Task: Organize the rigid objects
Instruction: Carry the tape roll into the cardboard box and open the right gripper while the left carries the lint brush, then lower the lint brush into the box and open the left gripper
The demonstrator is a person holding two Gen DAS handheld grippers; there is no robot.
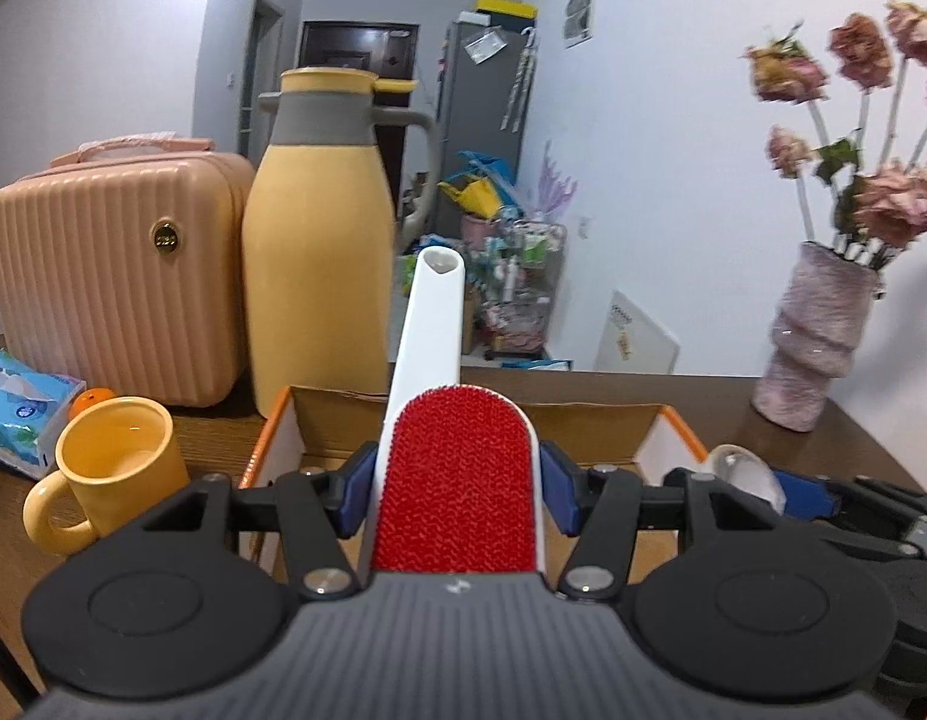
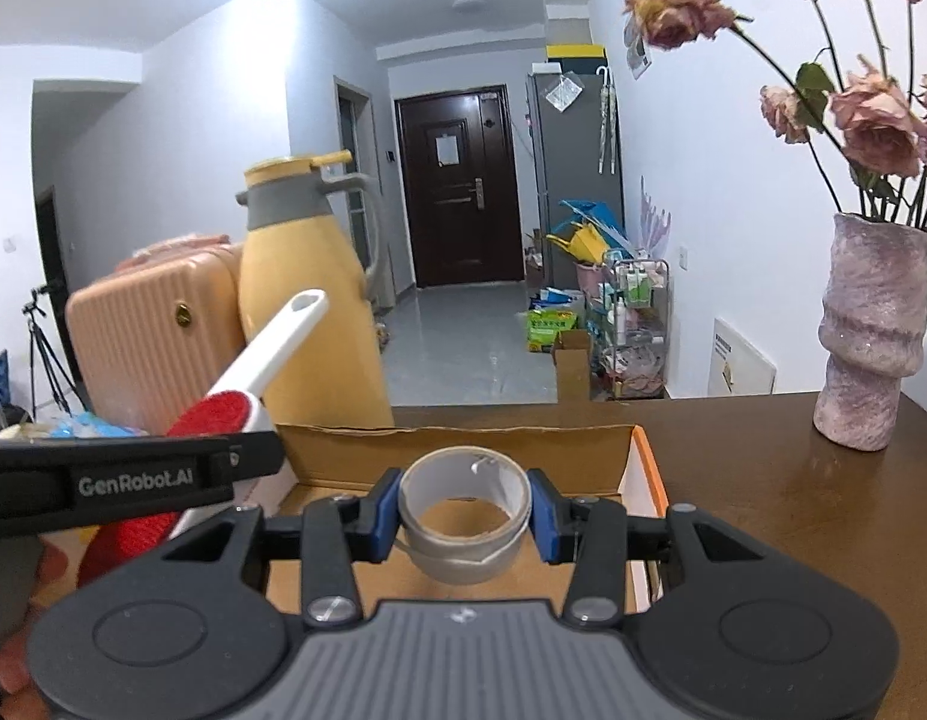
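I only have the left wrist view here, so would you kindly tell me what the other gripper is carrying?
Observer: The right gripper is shut on a roll of tape, its blue pads pressing either side.
Operator: Thank you; where is it relative to the box?
Observer: The roll hangs over the open cardboard box, above its brown floor.
Operator: And is my lint brush visible from there?
Observer: Yes, the lint brush shows at the left, its white handle angled up in front of the yellow thermos jug.
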